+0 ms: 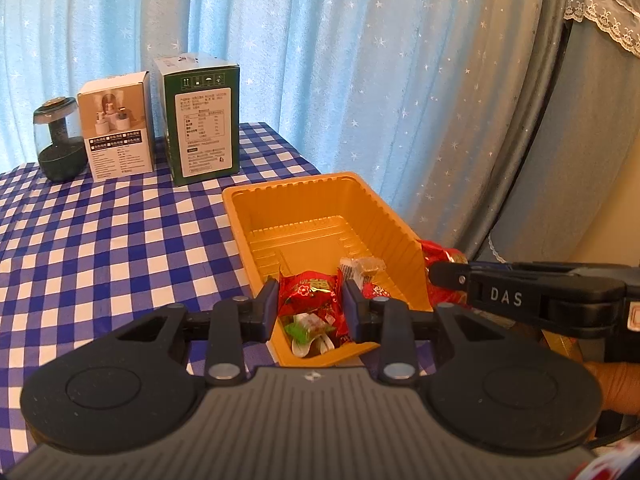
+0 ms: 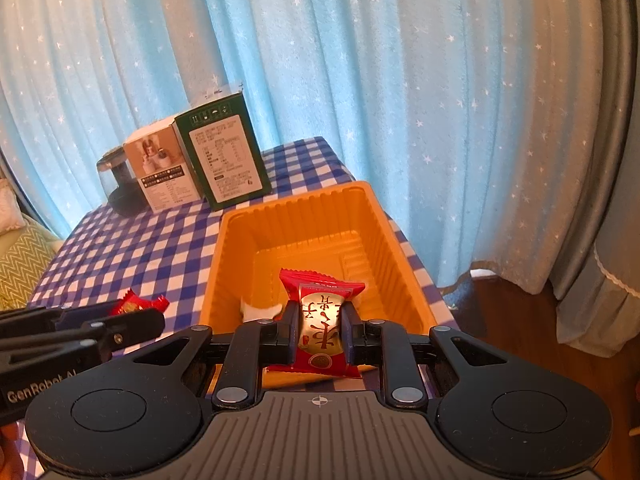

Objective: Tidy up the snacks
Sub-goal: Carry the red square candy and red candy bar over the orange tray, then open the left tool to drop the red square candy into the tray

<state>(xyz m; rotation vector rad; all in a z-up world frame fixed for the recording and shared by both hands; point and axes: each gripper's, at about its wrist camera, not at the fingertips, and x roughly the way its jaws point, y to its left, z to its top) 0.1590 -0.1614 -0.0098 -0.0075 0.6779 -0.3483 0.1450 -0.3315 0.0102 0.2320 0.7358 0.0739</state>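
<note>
An orange plastic tray (image 1: 400, 232) (image 2: 394, 252) stands on the blue checked tablecloth (image 1: 120, 240). My left gripper (image 1: 310, 300) is shut on a red candy wrapper (image 1: 310, 294) above the tray's near end, over several wrapped snacks (image 1: 312, 328). My right gripper (image 2: 320, 330) is shut on a red snack packet with gold lettering (image 2: 320, 328), held above the tray's near end. A white-wrapped snack (image 2: 258, 310) lies in the tray. The right gripper also shows in the left wrist view (image 1: 444, 274), beside the tray's right wall.
A green box (image 1: 200, 124) (image 2: 226, 152), a white box (image 1: 118, 128) (image 2: 160, 168) and a dark glass jar (image 1: 58, 144) (image 2: 116, 188) stand at the table's far edge before a blue starred curtain. The table's right edge runs close beside the tray.
</note>
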